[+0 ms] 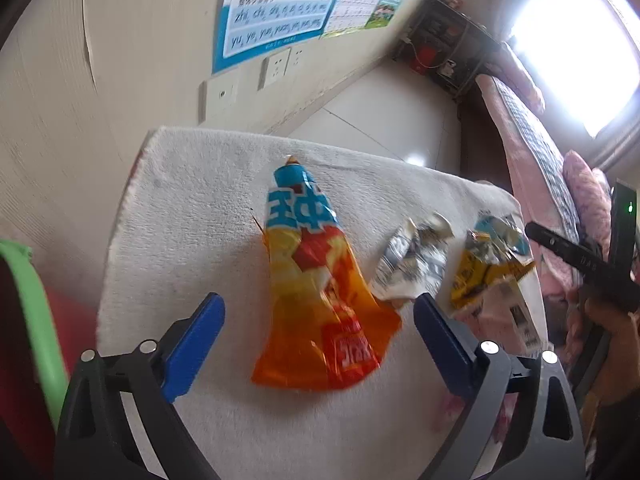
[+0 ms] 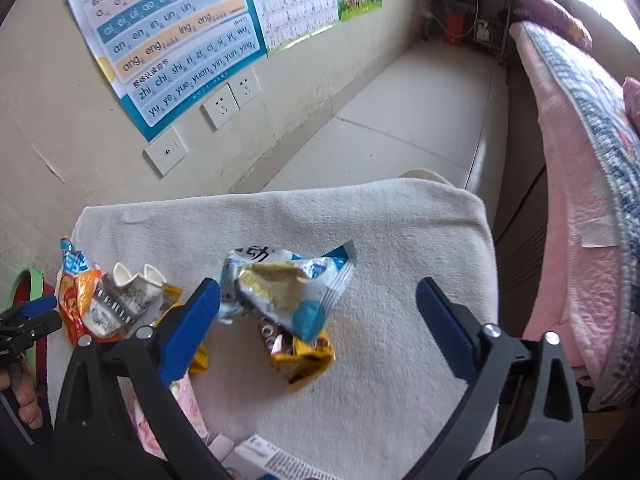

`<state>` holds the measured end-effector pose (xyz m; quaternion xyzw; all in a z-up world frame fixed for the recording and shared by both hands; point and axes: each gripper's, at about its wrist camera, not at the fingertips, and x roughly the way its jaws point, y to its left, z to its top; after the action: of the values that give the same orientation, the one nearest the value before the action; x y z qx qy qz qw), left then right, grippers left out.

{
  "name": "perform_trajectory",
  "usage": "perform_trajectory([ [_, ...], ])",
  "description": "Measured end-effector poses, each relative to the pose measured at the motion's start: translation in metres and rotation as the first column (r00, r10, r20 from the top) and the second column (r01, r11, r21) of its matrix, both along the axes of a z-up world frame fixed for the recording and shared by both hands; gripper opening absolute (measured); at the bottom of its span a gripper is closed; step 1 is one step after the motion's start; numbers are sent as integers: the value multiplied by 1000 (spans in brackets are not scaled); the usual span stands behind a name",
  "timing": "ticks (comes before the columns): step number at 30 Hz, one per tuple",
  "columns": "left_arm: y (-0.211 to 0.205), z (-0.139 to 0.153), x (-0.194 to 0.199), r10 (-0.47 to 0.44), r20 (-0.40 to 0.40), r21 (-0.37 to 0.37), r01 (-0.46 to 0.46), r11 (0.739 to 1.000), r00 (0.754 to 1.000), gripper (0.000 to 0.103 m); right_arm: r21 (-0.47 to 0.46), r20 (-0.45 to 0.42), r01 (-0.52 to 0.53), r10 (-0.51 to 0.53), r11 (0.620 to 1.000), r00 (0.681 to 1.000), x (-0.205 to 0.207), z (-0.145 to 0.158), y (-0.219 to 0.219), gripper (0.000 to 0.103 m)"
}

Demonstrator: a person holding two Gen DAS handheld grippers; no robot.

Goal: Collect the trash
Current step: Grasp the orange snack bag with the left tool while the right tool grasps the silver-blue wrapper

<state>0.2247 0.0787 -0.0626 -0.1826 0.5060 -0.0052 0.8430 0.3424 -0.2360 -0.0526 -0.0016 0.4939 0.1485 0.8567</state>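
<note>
An orange and blue snack bag (image 1: 316,280) lies flat on a white towel (image 1: 192,208). My left gripper (image 1: 320,320) is open and empty, its blue fingers on either side of the bag's lower half. To its right lie a crumpled grey-white wrapper (image 1: 412,260) and a yellow and blue wrapper (image 1: 488,264). In the right wrist view, my right gripper (image 2: 320,308) is open and empty over a crumpled white and blue wrapper (image 2: 288,284) and a yellow wrapper (image 2: 304,356). The orange bag (image 2: 76,292) and the grey-white wrapper (image 2: 120,300) lie at the left.
A green-rimmed red container (image 1: 36,320) stands left of the towel. A wall with posters (image 2: 172,40) and sockets (image 2: 230,102) is behind. A pink-quilted bed (image 2: 580,184) runs along the right. White and pink packets (image 2: 256,456) lie at the towel's near edge.
</note>
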Motion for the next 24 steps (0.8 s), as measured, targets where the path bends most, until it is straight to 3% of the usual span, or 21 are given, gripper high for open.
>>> perform_trajectory([
  [5,-3,-12,10,-13,-28,1,13,1000,1000,71,23,-70,14,-12,1000,997,15,-17,1,76],
  [8,-6,-16,12,-34,-35,-12,33,999,999,57,41,-99,15,-11,999,995,18,-24,2,53],
  [12,-10,-13,11,-67,-25,-11,66,998,997,48,79,-100,3,5,997,995,18,-22,3,16],
  [16,-8,-7,8,-69,-16,0,69,998,997,31,65,-67,-27,31,997,997,12,-12,8,12],
  [24,-6,14,-10,-73,19,4,73,997,997,31,57,45,-61,59,996,997,-10,31,8,11],
])
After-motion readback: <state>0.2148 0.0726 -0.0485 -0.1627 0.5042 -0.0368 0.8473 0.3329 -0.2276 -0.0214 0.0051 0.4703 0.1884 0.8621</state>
